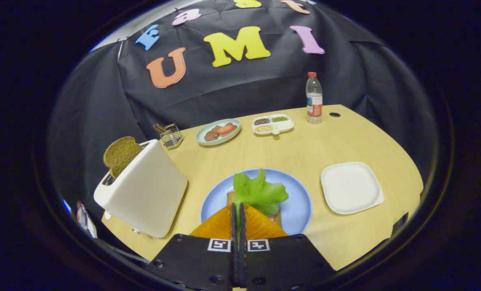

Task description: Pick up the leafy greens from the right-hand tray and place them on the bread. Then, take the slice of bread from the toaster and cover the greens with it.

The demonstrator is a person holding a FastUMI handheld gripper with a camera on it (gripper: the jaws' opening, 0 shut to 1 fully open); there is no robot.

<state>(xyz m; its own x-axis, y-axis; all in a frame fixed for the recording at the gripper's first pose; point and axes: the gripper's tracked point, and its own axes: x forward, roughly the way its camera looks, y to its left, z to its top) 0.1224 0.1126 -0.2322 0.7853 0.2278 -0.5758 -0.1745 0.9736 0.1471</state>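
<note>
Wooden table point(305, 153): fingers point(238, 210) pinched together on leafy greens point(259, 193), above bread point(230, 198), blue plate point(299, 202).

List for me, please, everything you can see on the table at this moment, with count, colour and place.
leafy greens: one bunch, green, held over the bread, stem between the fingers
bread: one, brown, on the blue plate
toaster: one, cream, left of the plate
bread slice: one, brown, in the toaster slot
white tray: one, right of the plate
food dish: one, pale green, far side
divided dish: one, white, beside it
bottle: one, clear, red cap, far right
wire holder: one, metal, behind the toaster
fingers: two, shut on the greens
</note>
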